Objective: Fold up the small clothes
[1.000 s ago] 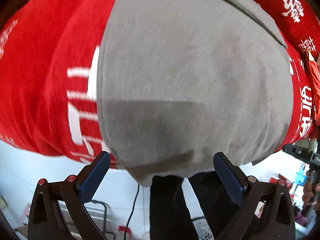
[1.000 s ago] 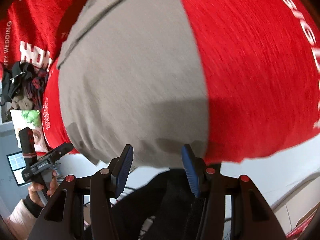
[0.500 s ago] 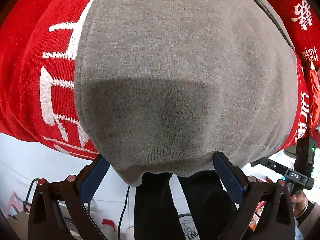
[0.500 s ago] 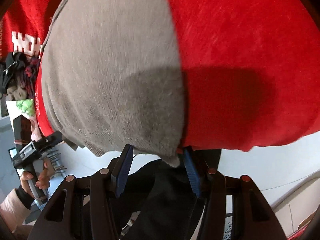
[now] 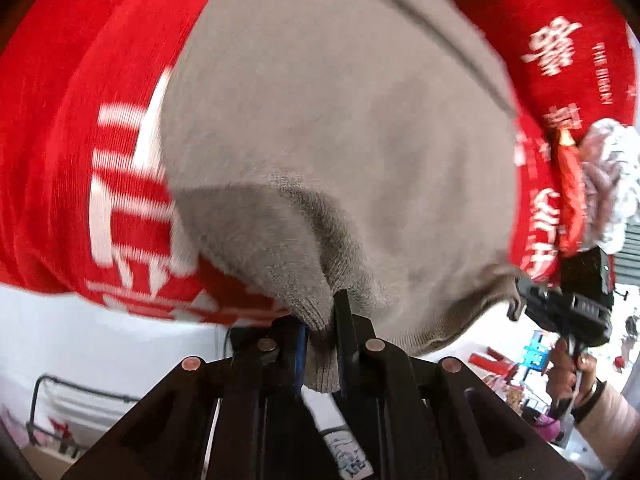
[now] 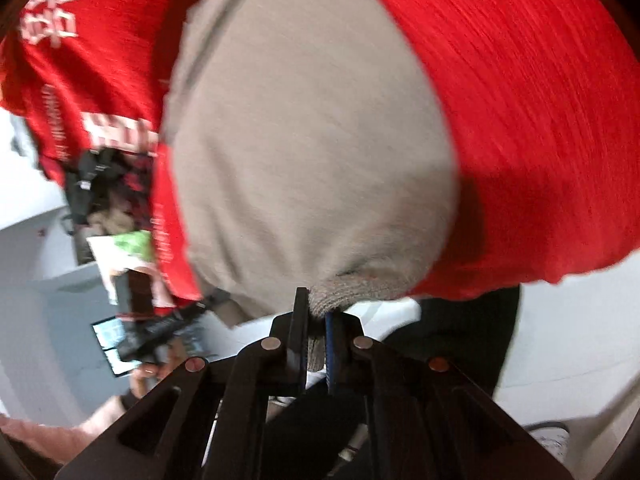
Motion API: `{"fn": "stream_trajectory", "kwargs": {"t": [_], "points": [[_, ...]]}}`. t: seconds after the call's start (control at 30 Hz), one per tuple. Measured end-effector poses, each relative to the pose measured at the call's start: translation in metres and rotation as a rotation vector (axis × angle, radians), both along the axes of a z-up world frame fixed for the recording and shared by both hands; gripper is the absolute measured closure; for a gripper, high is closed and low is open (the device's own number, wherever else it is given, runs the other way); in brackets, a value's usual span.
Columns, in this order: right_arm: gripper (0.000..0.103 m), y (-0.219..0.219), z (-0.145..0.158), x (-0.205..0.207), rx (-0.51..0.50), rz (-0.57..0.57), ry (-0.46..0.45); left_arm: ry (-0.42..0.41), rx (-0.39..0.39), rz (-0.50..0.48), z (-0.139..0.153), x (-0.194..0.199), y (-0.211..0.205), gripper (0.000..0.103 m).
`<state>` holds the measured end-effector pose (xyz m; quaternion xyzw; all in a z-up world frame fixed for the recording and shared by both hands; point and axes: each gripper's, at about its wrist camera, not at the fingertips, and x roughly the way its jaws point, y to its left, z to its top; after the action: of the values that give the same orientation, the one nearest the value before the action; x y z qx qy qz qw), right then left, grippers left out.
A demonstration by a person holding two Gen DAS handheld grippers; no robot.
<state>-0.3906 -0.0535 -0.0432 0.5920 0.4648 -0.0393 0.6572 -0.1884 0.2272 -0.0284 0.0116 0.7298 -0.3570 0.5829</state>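
Each camera sits just behind its own fingers and looks forward along them, very close to the cloth. The left wrist view faces the grey knit garment (image 5: pixel 328 128) on the red cloth (image 5: pixel 80 120) from the near edge, with the right gripper (image 5: pixel 516 300) at its right border. The right wrist view faces the same grey knit garment (image 6: pixel 304 152) and red cloth (image 6: pixel 532 120), with the left gripper (image 6: pixel 208 304) at its left.

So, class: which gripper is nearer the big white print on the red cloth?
Left. The left gripper pinches the grey knit garment right beside the white print; the right gripper pinches its far corner, beside plain red cloth.
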Motion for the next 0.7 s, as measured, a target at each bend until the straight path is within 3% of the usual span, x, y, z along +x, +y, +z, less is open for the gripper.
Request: {"fn": "stream_trajectory", "kwargs": {"t": [0.17,0.47,0.6,0.7], "points": [[0.096,-0.035,0.041,0.039,-0.027,-0.047,-0.142,-0.048,-0.119,0.063,0.039,0.048,-0.032,0.090],[0.096,-0.098,0.082,0.105,-0.086,-0.121,-0.237,-0.146,-0.263,0.187,0.077,0.155,-0.077,0.090],[0.096,-0.127,0.095,0.129,-0.103,-0.134,-0.270,-0.205,-0.267,0.177,0.089,0.191,-0.101,0.090],[0.096,-0.143,0.098,0.152,-0.127,-0.111,-0.258,-0.281,-0.194,0.158,0.090,0.209,-0.119,0.090]]}}
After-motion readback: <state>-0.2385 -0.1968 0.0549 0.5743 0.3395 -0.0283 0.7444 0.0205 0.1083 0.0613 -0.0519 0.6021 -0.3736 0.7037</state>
